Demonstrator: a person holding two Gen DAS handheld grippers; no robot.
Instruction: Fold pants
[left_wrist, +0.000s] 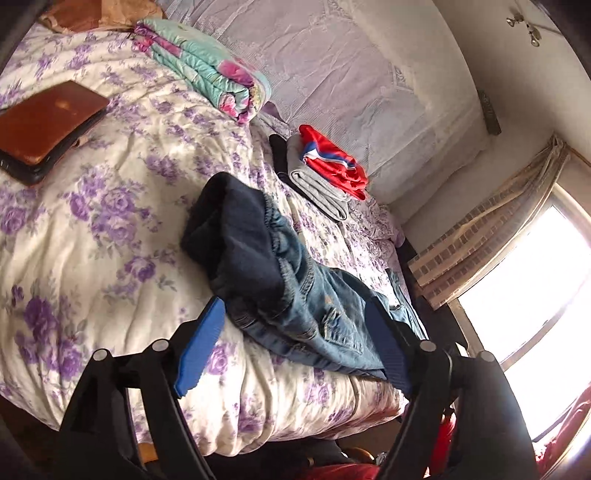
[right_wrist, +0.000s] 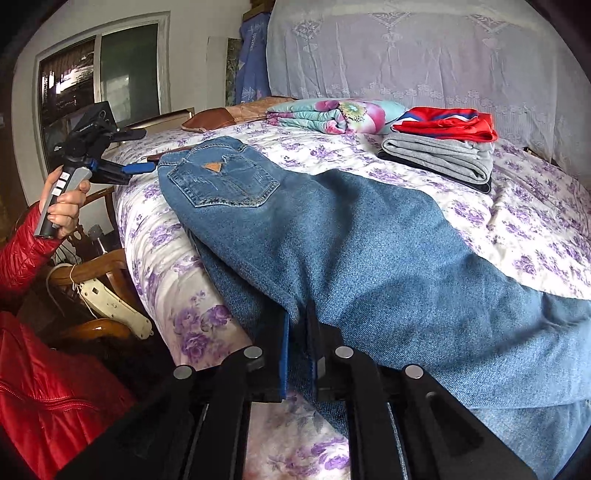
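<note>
Left gripper (left_wrist: 295, 332) hovered low at the bed (left_wrist: 92, 229) edge, jaws spread, waistband between them, contact unclear; right gripper (right_wrist: 298, 332) clenched on denim; one pair of jeans (right_wrist: 332, 236) lay along the near bed edge, waistband towards the left gripper; three folded garments (right_wrist: 443, 147) stacked behind.

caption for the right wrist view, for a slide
Right gripper clamped on the jeans at the edge of the floral bedspread, folded clothes stacked behind.
</note>
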